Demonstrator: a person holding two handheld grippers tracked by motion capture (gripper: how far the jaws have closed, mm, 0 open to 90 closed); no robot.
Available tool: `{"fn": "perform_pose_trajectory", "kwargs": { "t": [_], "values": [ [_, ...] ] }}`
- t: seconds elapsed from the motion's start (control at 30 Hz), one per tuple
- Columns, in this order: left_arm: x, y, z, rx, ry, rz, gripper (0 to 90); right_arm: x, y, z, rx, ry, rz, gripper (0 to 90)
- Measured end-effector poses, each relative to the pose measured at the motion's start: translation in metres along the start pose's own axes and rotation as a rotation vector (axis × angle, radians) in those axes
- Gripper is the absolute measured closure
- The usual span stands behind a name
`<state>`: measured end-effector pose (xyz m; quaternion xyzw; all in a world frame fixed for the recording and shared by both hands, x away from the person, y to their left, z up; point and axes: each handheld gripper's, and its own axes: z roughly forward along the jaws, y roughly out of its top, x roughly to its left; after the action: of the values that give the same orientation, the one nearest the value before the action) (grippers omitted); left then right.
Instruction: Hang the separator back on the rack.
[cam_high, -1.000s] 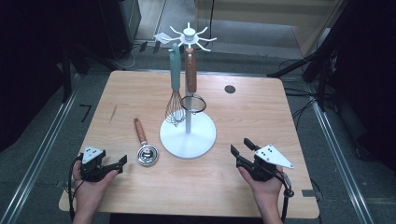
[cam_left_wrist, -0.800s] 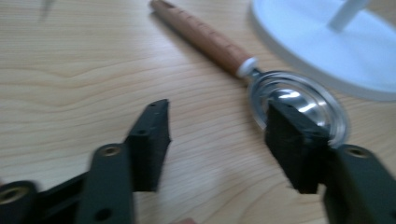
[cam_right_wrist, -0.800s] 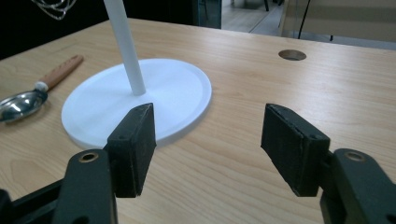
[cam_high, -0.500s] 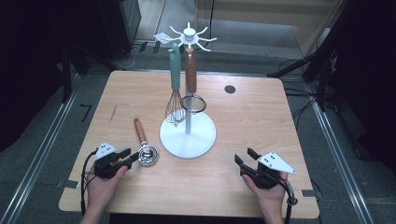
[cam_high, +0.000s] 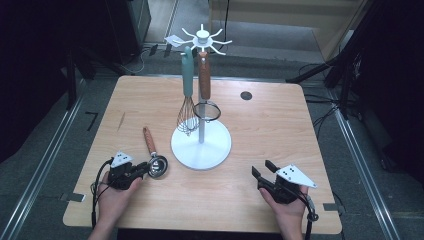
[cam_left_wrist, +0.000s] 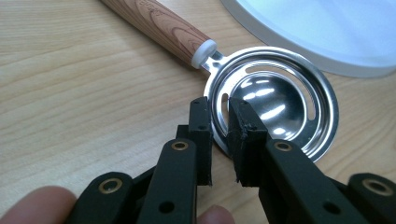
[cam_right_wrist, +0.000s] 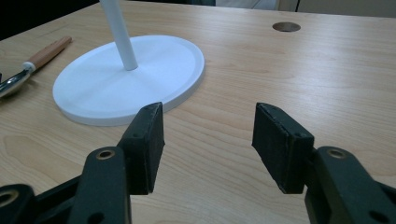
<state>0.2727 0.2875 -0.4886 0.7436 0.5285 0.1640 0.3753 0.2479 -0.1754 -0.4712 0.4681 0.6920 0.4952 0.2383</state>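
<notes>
Pinching steel strainer (cam_left_wrist: 275, 109) rim, seemingly: low, level left claw (cam_left_wrist: 219, 119).

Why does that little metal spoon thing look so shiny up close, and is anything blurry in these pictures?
In the left gripper view, the strainer spoon's steel bowl mirrors overhead lights as white streaks, and the left claw is soft. In the right gripper view, the right claw blurs slightly. In the high view, the table is evenly lit and the surroundings are dark.
</notes>
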Motion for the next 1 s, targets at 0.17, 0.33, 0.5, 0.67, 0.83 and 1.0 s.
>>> {"fn": "perform_pose_trajectory", "kwargs": {
  "t": [0.17, 0.33, 0.5, 0.67, 0.83, 1.0],
  "values": [
    [-0.009, -0.005, -0.004, 0.01, 0.004, 0.022, 80.9, 0.0, 0.002, -0.004, -0.02, 0.003, 0.007, 45.3],
    [-0.018, -0.01, -0.009, 0.02, 0.023, 0.028, 81.0, 0.003, 0.002, -0.004, -0.016, 0.025, -0.009, 45.7],
    [-0.03, -0.021, -0.018, 0.016, 0.045, 0.003, 81.6, 0.01, 0.003, 0.002, -0.021, 0.089, -0.024, 46.1],
    [-0.045, -0.027, -0.024, 0.031, 0.058, -0.015, 82.1, 0.021, -0.003, 0.009, -0.041, 0.149, -0.082, 46.9],
    [-0.057, -0.03, -0.024, 0.034, 0.075, -0.013, 81.3, 0.028, -0.004, 0.011, -0.051, 0.158, -0.087, 47.6],
    [-0.062, -0.034, -0.026, 0.03, 0.069, -0.034, 79.9, 0.029, -0.008, 0.015, -0.046, 0.163, -0.08, 46.1]
  ]
}}
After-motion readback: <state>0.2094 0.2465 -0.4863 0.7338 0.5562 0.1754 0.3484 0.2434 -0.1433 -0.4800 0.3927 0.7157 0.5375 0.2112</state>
